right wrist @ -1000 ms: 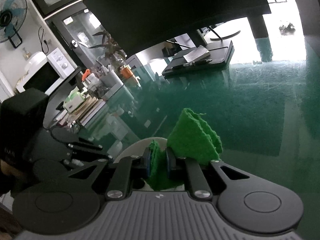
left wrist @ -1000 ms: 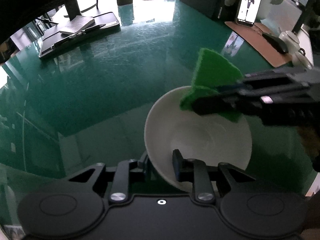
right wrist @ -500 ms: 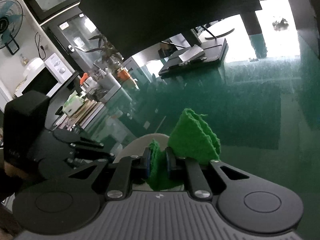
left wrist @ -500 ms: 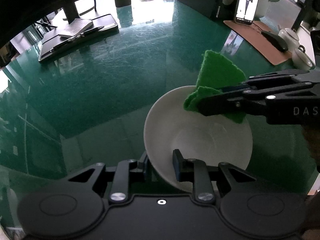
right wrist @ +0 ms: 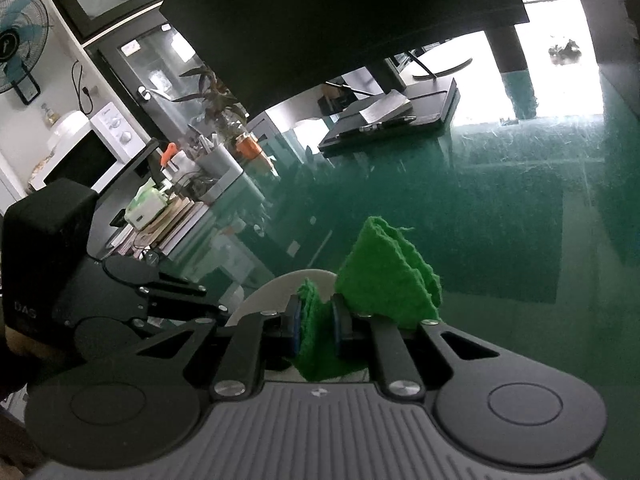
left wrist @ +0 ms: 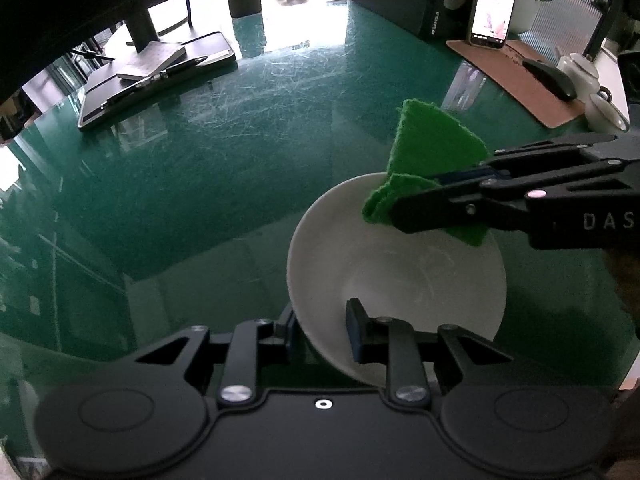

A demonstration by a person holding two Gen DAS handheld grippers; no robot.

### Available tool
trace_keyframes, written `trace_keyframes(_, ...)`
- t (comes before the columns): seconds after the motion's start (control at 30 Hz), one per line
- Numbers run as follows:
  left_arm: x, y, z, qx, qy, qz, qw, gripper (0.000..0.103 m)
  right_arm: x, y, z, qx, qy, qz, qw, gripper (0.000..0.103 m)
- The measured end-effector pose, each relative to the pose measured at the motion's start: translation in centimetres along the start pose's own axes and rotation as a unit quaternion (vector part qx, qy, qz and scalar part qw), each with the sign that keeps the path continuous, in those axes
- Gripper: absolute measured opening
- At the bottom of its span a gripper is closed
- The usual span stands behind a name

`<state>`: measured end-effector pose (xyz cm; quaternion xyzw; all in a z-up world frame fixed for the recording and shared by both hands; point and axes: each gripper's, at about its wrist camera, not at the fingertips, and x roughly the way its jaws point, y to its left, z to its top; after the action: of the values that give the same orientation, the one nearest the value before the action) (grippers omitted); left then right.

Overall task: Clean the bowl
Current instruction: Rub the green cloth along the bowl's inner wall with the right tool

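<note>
A white bowl point(left wrist: 384, 264) sits tilted above the green glass table, its near rim pinched between the fingers of my left gripper point(left wrist: 322, 332), which is shut on it. My right gripper point(left wrist: 400, 216) comes in from the right, shut on a folded green scouring cloth point(left wrist: 432, 148) held at the bowl's far rim. In the right wrist view the gripper point(right wrist: 316, 322) is shut on the cloth point(right wrist: 384, 276), with a slice of the bowl's rim point(right wrist: 276, 288) below and the left gripper point(right wrist: 132, 300) at the left.
A black laptop stand with a notebook and pen point(left wrist: 156, 76) lies at the far left of the table point(left wrist: 224, 168). A phone point(left wrist: 494, 4), a brown mat point(left wrist: 516, 76), a mouse point(left wrist: 550, 78) and white cups point(left wrist: 600, 104) stand at the far right. A monitor overhangs the back.
The right gripper with the cloth has shifted slightly along the bowl's far rim. The left gripper and the bowl have stayed put.
</note>
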<state>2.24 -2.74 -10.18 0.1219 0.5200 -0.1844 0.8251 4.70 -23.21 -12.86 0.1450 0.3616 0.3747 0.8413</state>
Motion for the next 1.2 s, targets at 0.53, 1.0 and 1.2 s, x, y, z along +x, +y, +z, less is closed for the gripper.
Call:
trace_keyframes(0.53,0.2,-0.6,0.7,0.026,0.013,-0.012,0.9995,0.035,0.3,-0.7,0.7,0.032,-0.010,-0.003,0.999,0.014)
trace_keyframes(1.0,1.2,0.8,1.4,-0.035,0.009,-0.048,0.9982,0.042,0.0,-0.6,0.2,0.032,0.004,0.002,0.999,0.015)
trace_keyframes(1.2,1.1,0.4,1.3,-0.031,0.005,-0.041,0.9987,0.042,-0.7,0.2,-0.7,0.022,0.016,0.005,1.000,0.015)
